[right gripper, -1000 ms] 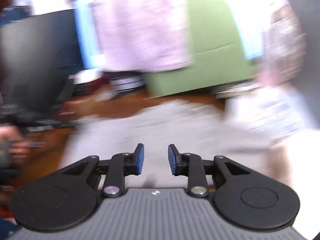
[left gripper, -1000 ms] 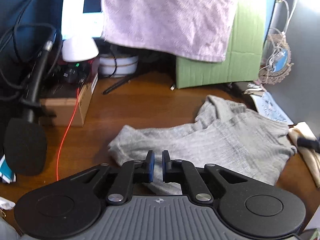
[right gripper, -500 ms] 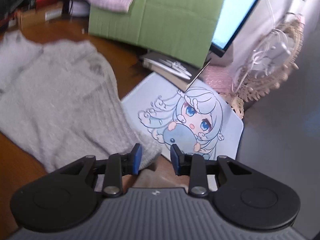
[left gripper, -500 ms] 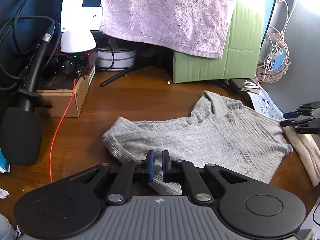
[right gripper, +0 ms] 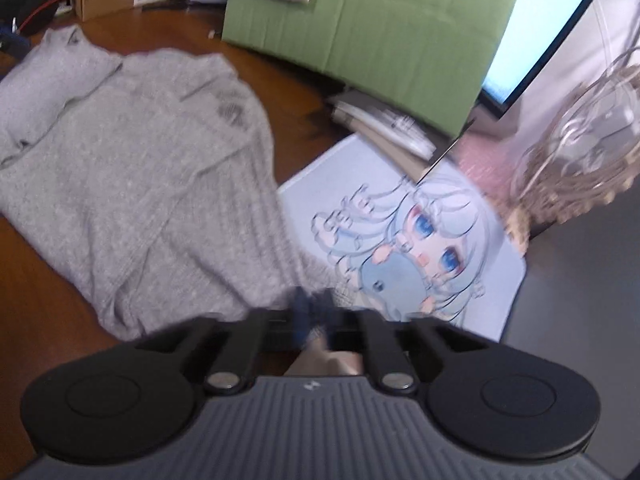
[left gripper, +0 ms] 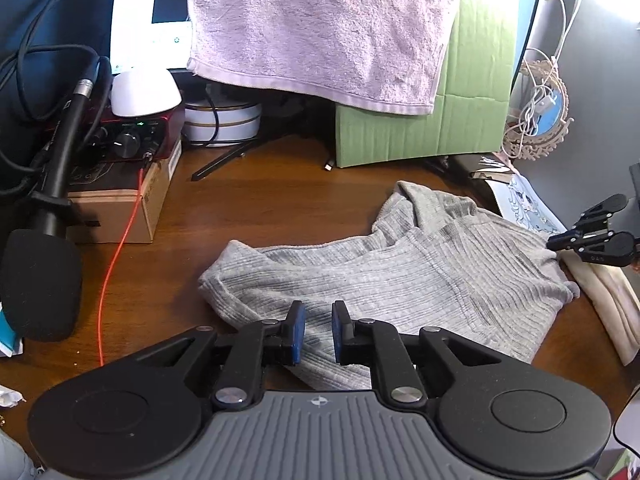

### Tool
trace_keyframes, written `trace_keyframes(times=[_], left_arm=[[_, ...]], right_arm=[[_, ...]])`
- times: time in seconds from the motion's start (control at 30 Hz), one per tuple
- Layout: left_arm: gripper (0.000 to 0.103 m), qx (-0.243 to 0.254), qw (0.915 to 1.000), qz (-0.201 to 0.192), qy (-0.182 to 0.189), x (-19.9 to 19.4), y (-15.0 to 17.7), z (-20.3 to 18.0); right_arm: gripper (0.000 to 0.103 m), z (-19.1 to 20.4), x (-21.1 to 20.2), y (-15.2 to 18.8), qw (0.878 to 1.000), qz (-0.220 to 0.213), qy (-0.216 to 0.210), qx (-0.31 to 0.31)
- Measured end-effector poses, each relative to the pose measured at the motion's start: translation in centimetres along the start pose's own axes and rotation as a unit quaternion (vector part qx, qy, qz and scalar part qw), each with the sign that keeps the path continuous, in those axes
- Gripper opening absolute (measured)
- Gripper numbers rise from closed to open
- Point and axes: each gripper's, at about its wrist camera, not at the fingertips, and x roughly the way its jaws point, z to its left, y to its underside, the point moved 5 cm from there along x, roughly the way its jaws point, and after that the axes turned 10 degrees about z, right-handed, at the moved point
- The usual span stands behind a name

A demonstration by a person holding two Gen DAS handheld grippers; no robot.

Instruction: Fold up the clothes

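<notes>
Though bunched at the collar end, mostly flat on the brown table: grey ribbed sweater, one folded end toward the microphone, opposite edge toward a cream cloth at the right.

Left gripper low over the sweater's near edge. Jaws just been opening, now a little apart. Grey knit visible in the gap below the blue pads (lying there, not pinched, so far as can be told).

Right gripper at the sweater's far right corner, beside a mouse mat printed with a cartoon figure. Jaws closed together on a tuft of the grey knit (blurred in the right wrist view, so fine detail lost). From the left wrist view, same gripper's tip touching the sweater's right edge, just above the cream cloth.

Behind the sweater, well apart from it: a green cardboard box, with a lilac towel hanging over its front and over the lit screen beside it.
</notes>
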Motion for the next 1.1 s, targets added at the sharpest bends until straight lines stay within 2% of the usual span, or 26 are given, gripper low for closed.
trace_keyframes(times=[0.07,0.13,0.27,0.33,0.47,0.6,0.73,0.83,0.97,1.03,1.07,1.1], left_arm=[[0.015,0.000,1.0000,-0.002,0.001,-0.1,0.1,-0.1],[0.015,0.001,1.0000,-0.002,0.003,-0.2,0.2,-0.1],[0.015,0.005,0.9999,-0.007,0.009,-0.4,0.2,-0.2],[0.015,0.006,0.9998,-0.010,0.017,-0.6,0.3,-0.3],[0.015,0.011,0.9993,-0.021,0.028,-1.1,0.4,-0.6],[0.015,0.007,0.9985,-0.030,0.044,-1.5,0.7,-0.6],[0.015,0.006,0.9982,-0.030,0.051,-2.0,1.0,-0.6],[0.015,0.012,0.9983,-0.032,0.048,-2.7,1.3,-0.6],[0.023,0.010,0.9986,-0.033,0.041,-3.2,1.6,-0.4],[0.023,0.011,0.9987,-0.032,0.039,-3.2,1.6,-0.4],[0.023,0.012,0.9987,-0.031,0.040,-3.2,1.6,-0.6],[0.023,0.013,0.9986,-0.030,0.041,-3.2,1.6,-0.7]], right_arm=[[0.000,0.0,-0.3,-0.2,1.000,-0.009,-0.001,0.014],[0.000,-0.5,-1.7,-0.6,0.998,-0.040,-0.018,0.052],[0.000,-1.6,-5.4,-1.9,0.985,-0.090,-0.072,0.128],[0.000,-1.8,-6.8,-2.7,0.977,-0.098,-0.099,0.160],[0.000,0.1,-9.1,-5.1,0.968,-0.118,-0.143,0.171],[0.000,4.3,-10.6,-8.2,0.957,-0.126,-0.199,0.168],[0.001,8.8,-10.7,-10.8,0.956,-0.129,-0.229,0.131],[0.004,9.2,-10.4,-10.8,0.967,-0.131,-0.192,0.108],[0.014,8.3,-9.6,-7.8,0.982,-0.128,-0.125,0.056],[0.024,8.5,-8.9,-6.0,0.990,-0.114,-0.085,0.015],[0.032,8.8,-8.5,-5.1,0.992,-0.104,-0.064,-0.012],[0.033,9.3,-8.1,-4.4,0.994,-0.095,-0.043,-0.036]])
